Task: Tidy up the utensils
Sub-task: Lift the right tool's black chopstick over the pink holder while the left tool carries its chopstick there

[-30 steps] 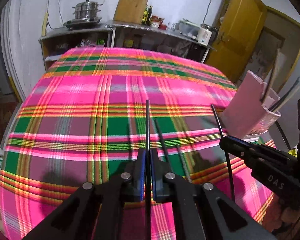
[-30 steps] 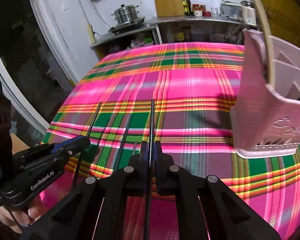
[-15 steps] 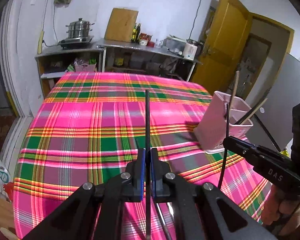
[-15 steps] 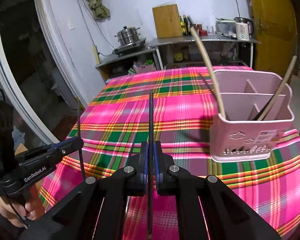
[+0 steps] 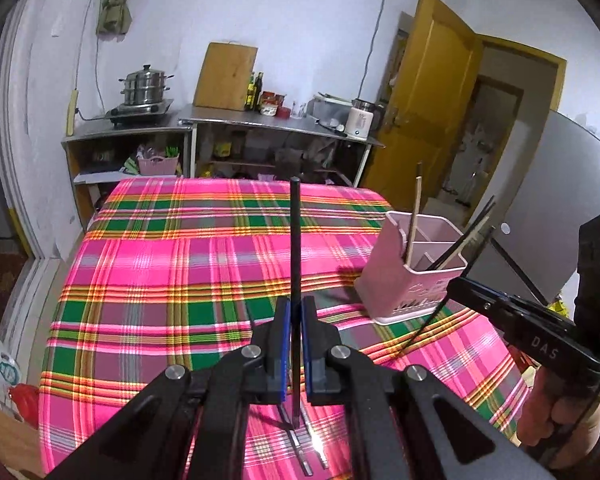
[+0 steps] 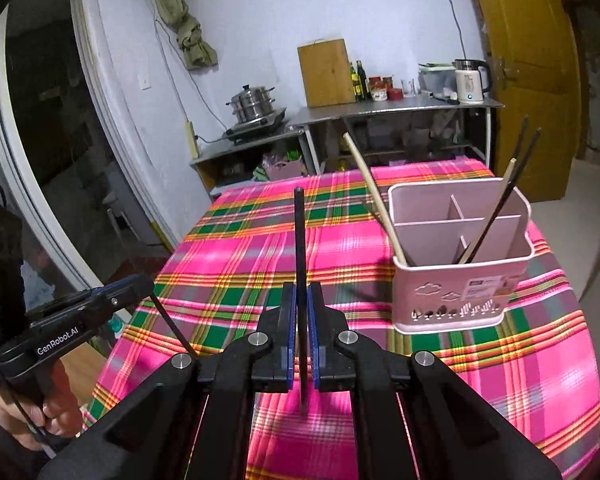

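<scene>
My left gripper [image 5: 295, 309] is shut on a black chopstick [image 5: 295, 240] that stands upright between its blue pads, high above the pink plaid tablecloth [image 5: 160, 280]. My right gripper [image 6: 300, 294] is shut the same way on another black chopstick [image 6: 299, 240]. A pink divided utensil holder [image 6: 460, 300] stands on the cloth to the right, apart from both grippers; it holds pale wooden chopsticks [image 6: 370, 196] and black ones [image 6: 504, 208]. The left wrist view shows the holder [image 5: 404, 286] and the right gripper [image 5: 462, 286] beside it. Two more chopsticks [image 5: 300, 446] lie on the cloth under my left gripper.
A steel counter [image 5: 260, 122] at the far wall carries a steamer pot [image 5: 144, 86], a wooden board [image 5: 225, 75], bottles and a kettle [image 6: 469, 80]. A yellow door [image 5: 428, 112] stands open at the right, with a grey fridge [image 5: 560, 200] beside it. A hand [image 6: 48, 408] grips the left tool.
Both grippers have risen with their chopsticks still clamped. The table and the pink holder now sit lower and farther off, and more of the room shows.
</scene>
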The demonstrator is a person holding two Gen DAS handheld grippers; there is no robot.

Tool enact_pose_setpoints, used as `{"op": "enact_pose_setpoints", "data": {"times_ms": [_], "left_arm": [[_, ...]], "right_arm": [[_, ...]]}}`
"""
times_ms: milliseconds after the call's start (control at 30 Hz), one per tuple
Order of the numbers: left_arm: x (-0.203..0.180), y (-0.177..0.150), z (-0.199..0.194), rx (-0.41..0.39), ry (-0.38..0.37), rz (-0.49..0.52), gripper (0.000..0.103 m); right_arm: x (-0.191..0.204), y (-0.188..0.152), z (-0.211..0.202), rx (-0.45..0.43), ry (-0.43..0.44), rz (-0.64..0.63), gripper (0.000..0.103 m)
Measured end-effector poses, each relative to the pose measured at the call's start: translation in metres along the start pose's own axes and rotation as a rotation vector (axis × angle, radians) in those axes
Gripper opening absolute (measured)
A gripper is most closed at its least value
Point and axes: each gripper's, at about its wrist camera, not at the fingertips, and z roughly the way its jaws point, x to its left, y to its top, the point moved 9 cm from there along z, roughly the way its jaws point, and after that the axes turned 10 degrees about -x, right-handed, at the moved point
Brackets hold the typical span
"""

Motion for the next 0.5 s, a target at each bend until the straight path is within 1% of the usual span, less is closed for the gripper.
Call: {"op": "enact_pose_setpoints", "data": {"times_ms": [200,500], "left_arm": [[-0.021,0.007,-0.005,-0.01,-0.032,0.022,0.005],[-0.049,0.006,-0.008,-0.006,-0.074,0.051,0.005]], "right_arm": [[-0.002,0.01,-0.015,-0.035,-0.005,-0.001,0.005],[-0.015,0.016,-0.037,-0.066,-0.025,0.005,0.005]]}}
